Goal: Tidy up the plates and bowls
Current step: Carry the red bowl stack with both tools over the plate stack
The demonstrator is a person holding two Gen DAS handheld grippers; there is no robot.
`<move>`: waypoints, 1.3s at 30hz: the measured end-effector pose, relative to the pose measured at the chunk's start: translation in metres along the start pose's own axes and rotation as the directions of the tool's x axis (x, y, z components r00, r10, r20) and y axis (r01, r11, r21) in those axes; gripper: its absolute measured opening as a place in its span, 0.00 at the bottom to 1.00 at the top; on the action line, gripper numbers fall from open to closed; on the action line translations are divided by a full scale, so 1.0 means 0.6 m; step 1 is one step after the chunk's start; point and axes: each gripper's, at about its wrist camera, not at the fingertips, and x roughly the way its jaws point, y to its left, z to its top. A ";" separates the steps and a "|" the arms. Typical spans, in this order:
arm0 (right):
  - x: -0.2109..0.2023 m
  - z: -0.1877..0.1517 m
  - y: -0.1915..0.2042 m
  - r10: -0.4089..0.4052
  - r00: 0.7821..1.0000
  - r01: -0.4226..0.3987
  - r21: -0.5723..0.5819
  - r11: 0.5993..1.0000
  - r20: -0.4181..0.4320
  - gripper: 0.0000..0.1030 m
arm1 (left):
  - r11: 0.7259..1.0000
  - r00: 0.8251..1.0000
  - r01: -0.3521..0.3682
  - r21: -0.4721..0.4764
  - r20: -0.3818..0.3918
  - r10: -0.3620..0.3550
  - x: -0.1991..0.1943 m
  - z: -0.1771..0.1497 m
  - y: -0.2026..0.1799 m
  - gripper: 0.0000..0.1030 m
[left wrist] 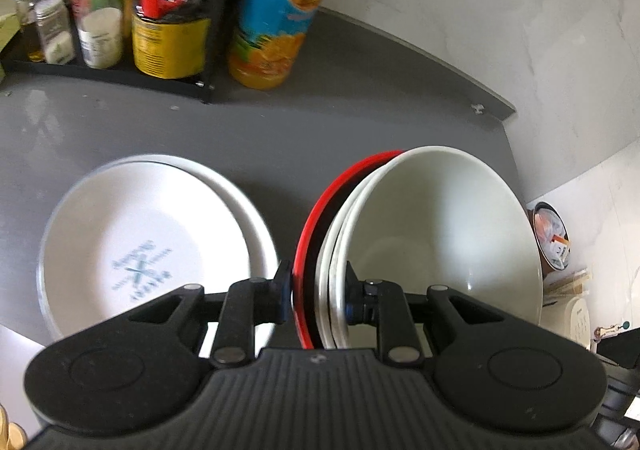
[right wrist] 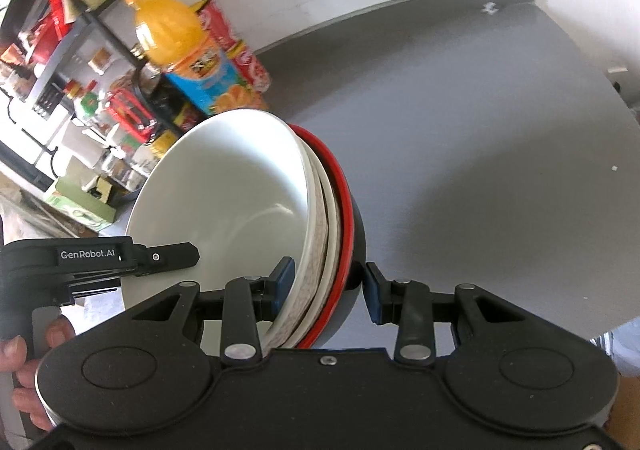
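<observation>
A nested stack of bowls (left wrist: 440, 234) is held up on its edge above the grey table (left wrist: 280, 138): a large white bowl on the inside, another white rim or two behind it, and a red-rimmed bowl (left wrist: 320, 210) with a dark outside at the back. The left gripper (left wrist: 316, 292) has its jaws pinching the rims of that stack, one pad against the red rim, the other inside the white bowl. The right gripper (right wrist: 330, 288) straddles the same stack from another side; its jaws are spread, the inner pad touching the white bowl's inside, the outer pad just clear of the dark outer wall.

Beside the stack, on the left gripper's far side, lie two white plates (left wrist: 156, 246) stacked flat on the table, the top one bearing a blue mark in its middle. Beyond the stack, against the wall, stands an orange juice bottle (left wrist: 280, 18), and next to that a black rack (left wrist: 108, 66) of jars and a yellow tin. A hand (right wrist: 28, 366) grips the left gripper's handle.
</observation>
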 end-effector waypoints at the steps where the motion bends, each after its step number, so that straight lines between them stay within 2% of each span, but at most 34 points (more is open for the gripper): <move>1: 0.004 0.001 0.010 0.002 1.000 -0.002 -0.006 1.000 -0.001 0.35 | 1.000 1.000 0.002 -0.008 0.001 -0.002 -0.004 0.003 0.009 0.21; 22: 0.076 -0.012 0.170 0.035 0.998 -0.039 -0.074 0.996 -0.051 0.35 | 0.997 0.999 -0.028 -0.068 0.027 0.030 -0.060 0.041 0.176 0.21; 31: 0.112 -0.026 0.219 0.024 0.997 -0.030 -0.079 0.996 -0.080 0.35 | 0.996 0.999 -0.037 -0.078 0.001 0.037 -0.053 0.047 0.235 0.21; 39: 0.134 -0.035 0.232 -0.007 0.995 0.002 -0.053 0.999 -0.103 0.35 | 0.997 0.999 -0.034 -0.066 -0.044 0.031 -0.029 0.047 0.263 0.21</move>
